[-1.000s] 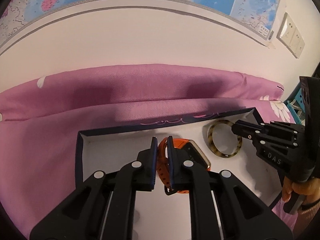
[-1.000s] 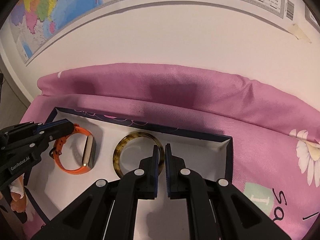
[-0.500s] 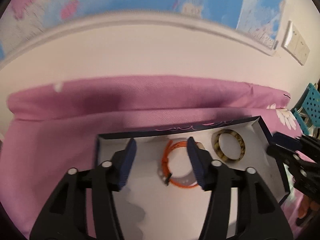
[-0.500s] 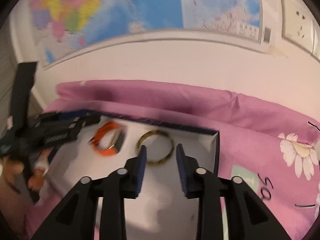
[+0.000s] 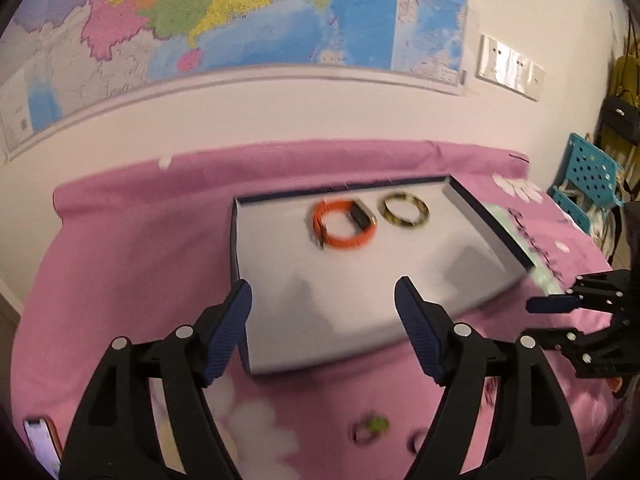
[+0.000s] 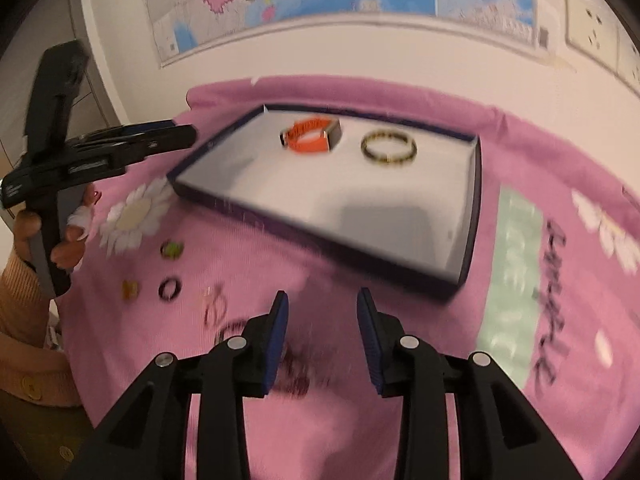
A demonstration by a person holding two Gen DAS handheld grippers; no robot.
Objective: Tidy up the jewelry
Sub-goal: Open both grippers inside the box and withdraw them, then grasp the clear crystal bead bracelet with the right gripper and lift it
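Note:
A shallow navy-rimmed tray (image 5: 236,248) (image 6: 472,216) with a white floor lies on the pink cloth. In it sit an orange watch (image 5: 344,224) (image 6: 312,138) and a tortoiseshell bangle (image 5: 404,210) (image 6: 389,149), side by side at the far end. My left gripper (image 5: 323,296) is open and empty, hovering over the tray's near edge. My right gripper (image 6: 322,312) is open and empty, above the cloth in front of the tray. Small rings lie loose on the cloth: a green one (image 6: 172,249) (image 5: 374,426), a black one (image 6: 169,288) and a yellow one (image 6: 130,289).
The wall with a map (image 5: 240,20) stands behind the bed. A teal perforated basket (image 5: 584,176) is at the far right. A phone (image 5: 40,444) lies at the near left of the cloth. The left gripper and its hand show in the right view (image 6: 100,156).
Both grippers have opened and pulled back and up from the tray. The watch and the bangle lie released in the tray. The loose rings on the cloth have come into view.

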